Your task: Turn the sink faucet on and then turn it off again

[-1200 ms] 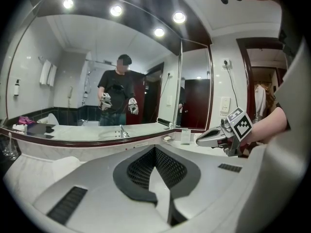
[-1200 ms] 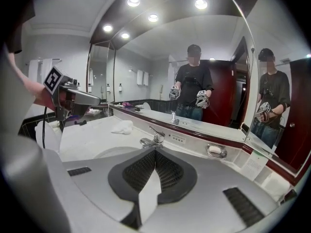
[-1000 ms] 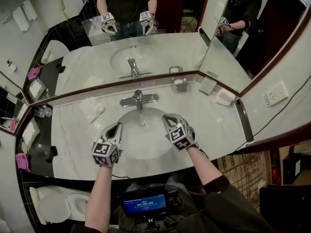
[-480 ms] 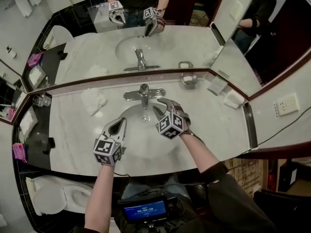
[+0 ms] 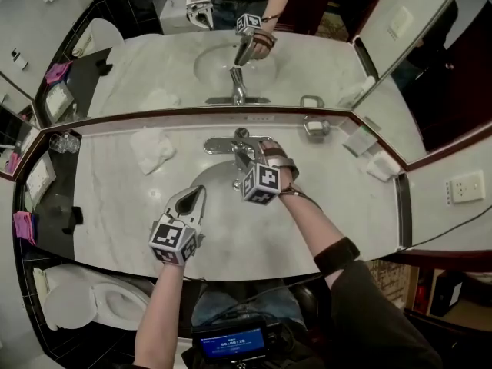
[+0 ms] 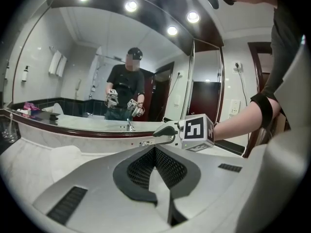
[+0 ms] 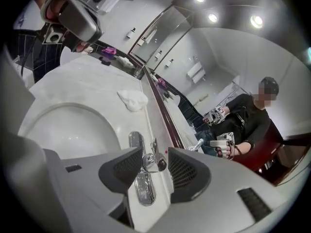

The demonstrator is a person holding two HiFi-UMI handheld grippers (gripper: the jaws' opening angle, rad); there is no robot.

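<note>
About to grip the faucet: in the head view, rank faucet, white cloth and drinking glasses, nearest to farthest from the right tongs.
1. Faucet, behind the basin, between the right tongs, which have just been opening.
2. White cloth, on the counter to the left.
3. Drinking glasses, at the counter's far left end.

The left gripper [image 5: 192, 197], lower centre, is closed. The right gripper [image 5: 246, 158], at centre, has just been opening, jaws either side of the faucet handle [image 7: 155, 160].

Silver faucet [image 5: 223, 144] — white counter [image 5: 115, 206], faintly grey-veined.
</note>
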